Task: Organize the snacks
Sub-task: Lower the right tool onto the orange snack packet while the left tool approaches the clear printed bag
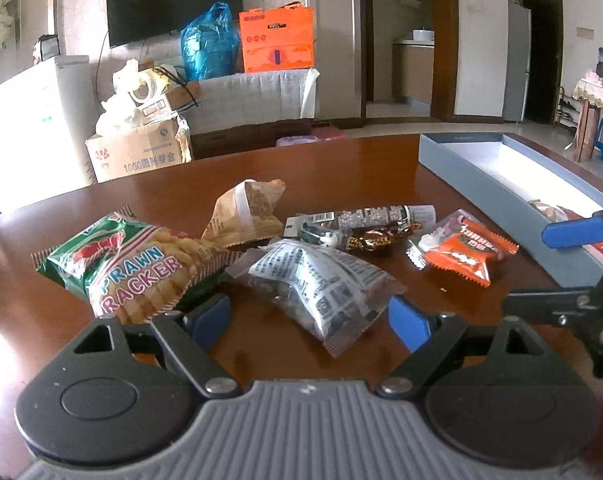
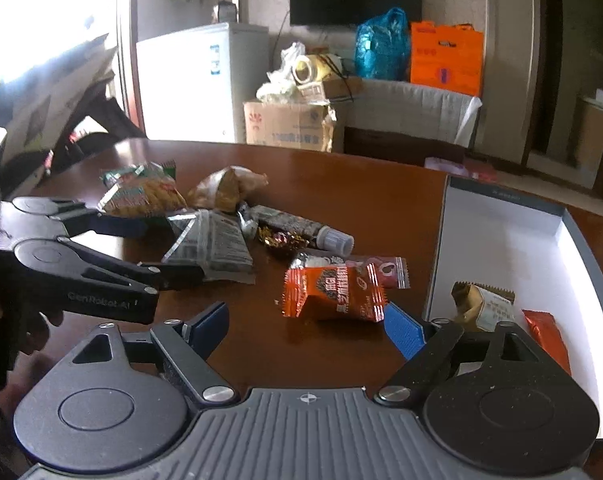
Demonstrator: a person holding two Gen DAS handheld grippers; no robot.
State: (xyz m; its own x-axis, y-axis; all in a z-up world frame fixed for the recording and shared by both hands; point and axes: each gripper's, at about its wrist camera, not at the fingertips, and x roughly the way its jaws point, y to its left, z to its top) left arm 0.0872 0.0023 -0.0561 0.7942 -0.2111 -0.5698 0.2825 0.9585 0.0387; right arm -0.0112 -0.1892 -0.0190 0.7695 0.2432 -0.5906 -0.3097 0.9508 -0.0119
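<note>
Crinkled foil snack packets (image 1: 325,280), glossy wooden table (image 1: 341,168), matte grey box (image 2: 501,216)

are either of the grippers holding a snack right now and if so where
No. The left gripper and right gripper are both open; the clear snack packet lies between the left fingers, ungripped.

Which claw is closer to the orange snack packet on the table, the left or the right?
Right. The right claw is open directly before the orange snack packet, almost touching it. The left claw is farther away, open around the clear printed packet.
</note>
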